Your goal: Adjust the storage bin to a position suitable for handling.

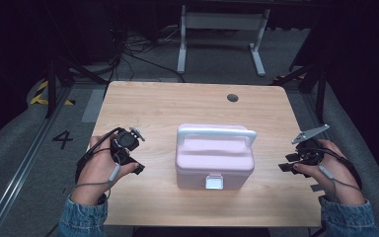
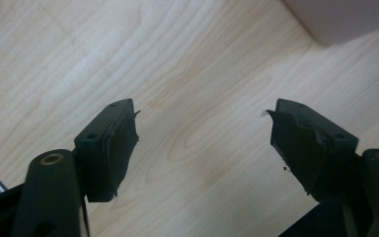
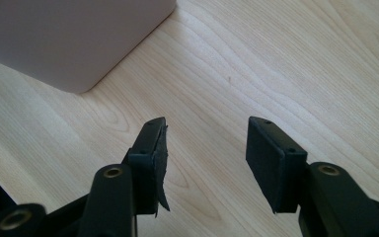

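While both pairs of jaws stand apart with nothing but bare wood between them, the work itself has not yet begun. The left gripper point(image 2: 202, 133) shows its two black pads point(image 2: 111, 148) spread wide over the grain; the right gripper point(image 3: 205, 158) is parted likewise (one pad's lining looks frayed at its edge). Outward from the jaws, each gripper view catches a pale corner of the pink box point(image 3: 69, 39), near but not touching.

Seen from the high view, the left gripper point(image 1: 128, 148) and right gripper point(image 1: 296, 160) flank the pink box point(image 1: 214, 163), which sits in the middle of the wooden table point(image 1: 153, 103), lid down, its white handle point(image 1: 217, 132) upright and a small latch point(image 1: 214, 181) at the front facing the person. Each hand rests near a table edge, well apart from the box.

Risks, as a judgement: the box looks light and smooth, so a one-sided push at the latch could slide it across the table; a worn pad may slip on the glossy handle; lifting by the handle with the latch undone could let the body swing open.
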Motion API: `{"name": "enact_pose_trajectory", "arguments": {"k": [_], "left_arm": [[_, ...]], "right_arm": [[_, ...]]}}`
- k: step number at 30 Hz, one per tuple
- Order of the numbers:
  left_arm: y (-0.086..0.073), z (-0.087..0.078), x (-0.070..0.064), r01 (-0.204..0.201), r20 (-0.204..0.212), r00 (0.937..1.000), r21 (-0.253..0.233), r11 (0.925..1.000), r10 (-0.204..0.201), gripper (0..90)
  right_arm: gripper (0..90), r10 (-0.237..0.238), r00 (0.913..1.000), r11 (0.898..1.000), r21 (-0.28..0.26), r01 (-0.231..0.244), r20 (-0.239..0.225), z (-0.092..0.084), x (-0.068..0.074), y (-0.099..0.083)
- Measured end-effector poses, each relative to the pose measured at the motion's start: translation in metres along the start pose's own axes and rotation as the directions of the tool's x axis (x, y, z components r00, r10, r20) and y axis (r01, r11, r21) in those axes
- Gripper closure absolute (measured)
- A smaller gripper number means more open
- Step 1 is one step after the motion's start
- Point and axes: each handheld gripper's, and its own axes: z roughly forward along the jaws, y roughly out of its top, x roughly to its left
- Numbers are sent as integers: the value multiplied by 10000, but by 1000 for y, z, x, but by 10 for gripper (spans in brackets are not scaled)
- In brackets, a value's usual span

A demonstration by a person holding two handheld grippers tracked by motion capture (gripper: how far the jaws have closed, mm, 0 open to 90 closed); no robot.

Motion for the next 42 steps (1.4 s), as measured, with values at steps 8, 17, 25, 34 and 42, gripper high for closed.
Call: {"name": "enact_pose_trajectory", "arguments": {"k": [8, 17, 25, 34, 42], "left_arm": [[2, -8, -5, -272, -101, 9996, -350, 9990, 269, 426], [9, -18, -6, -977, 749, 9907, -1926, 9764, 1139, 531], [20, -17, -11, -1567, 1187, 9703, -3548, 9217, 2106, 534], [31, -14, -18, -1563, 1758, 9425, -5199, 8398, 2843, 519], [39, -6, -23, -1091, 2204, 9277, -6120, 7833, 3014, 521]], "right_arm": [[509, -4, 10000, 10000, -60, 5, 93, -1, -1, -2], [504, 145, 9998, 9999, -81, -145, 99, -1, 1, -7], [500, 335, 9992, 9994, -53, -334, 208, -2, 1, -16], [496, 470, 9987, 9989, -44, -469, 211, -2, 2, -23], [495, 476, 9986, 9989, 14, -477, 218, 0, 4, -26]]}}
